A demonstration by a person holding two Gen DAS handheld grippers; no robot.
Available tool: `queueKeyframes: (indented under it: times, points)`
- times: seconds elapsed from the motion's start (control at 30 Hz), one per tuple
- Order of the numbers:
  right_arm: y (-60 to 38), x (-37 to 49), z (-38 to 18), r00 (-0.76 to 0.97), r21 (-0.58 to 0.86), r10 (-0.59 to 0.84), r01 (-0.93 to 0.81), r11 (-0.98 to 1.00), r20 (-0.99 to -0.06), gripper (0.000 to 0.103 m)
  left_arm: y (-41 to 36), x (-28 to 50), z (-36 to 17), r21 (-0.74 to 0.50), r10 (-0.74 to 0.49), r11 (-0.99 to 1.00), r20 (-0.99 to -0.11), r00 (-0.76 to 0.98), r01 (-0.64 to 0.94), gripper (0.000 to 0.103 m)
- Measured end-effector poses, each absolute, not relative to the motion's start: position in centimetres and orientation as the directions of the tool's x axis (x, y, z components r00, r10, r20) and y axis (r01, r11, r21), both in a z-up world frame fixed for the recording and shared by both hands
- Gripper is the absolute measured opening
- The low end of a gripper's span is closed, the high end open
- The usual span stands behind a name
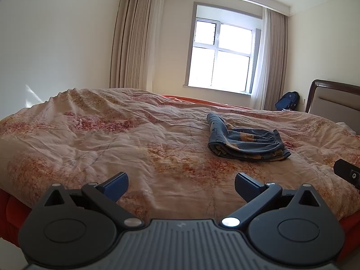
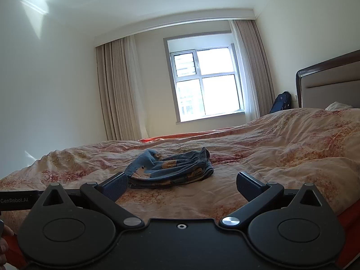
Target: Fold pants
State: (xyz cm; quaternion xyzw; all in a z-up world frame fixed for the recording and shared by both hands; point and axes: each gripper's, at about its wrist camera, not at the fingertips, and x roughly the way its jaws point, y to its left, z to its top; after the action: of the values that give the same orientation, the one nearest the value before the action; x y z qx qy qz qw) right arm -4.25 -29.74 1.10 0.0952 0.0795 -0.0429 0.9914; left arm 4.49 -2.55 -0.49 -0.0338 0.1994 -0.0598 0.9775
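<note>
Small blue patterned pants point(image 1: 245, 141) lie in a folded bundle on the floral quilt point(image 1: 112, 139), elastic waistband toward the right. In the left wrist view they sit ahead and to the right of my left gripper point(image 1: 181, 186), which is open and empty above the quilt's near edge. In the right wrist view the pants point(image 2: 171, 168) lie just beyond my right gripper point(image 2: 181, 185), close to its left finger. That gripper is open too, with nothing between its fingers. Part of the other gripper point(image 1: 347, 174) shows at the right edge of the left wrist view.
The bed's headboard point(image 2: 328, 83) stands at the right, with a white pillow point(image 2: 338, 106) below it. A blue backpack point(image 1: 288, 101) leans by the wall under the window point(image 1: 222, 54). Curtains hang on both sides. An orange sheet point(image 2: 351, 225) edges the bed.
</note>
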Motion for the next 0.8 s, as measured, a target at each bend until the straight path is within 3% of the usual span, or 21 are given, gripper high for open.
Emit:
queueKeyframes:
  times: [0.8]
  points:
    - [-29.35,-4.11,0.88,0.982,0.177,-0.054,0.087,0.98,-0.183,0.103,-2.1,4.22,-0.53,-0.075,-0.103,0.994,-0.382,0.919,0.08,0.103]
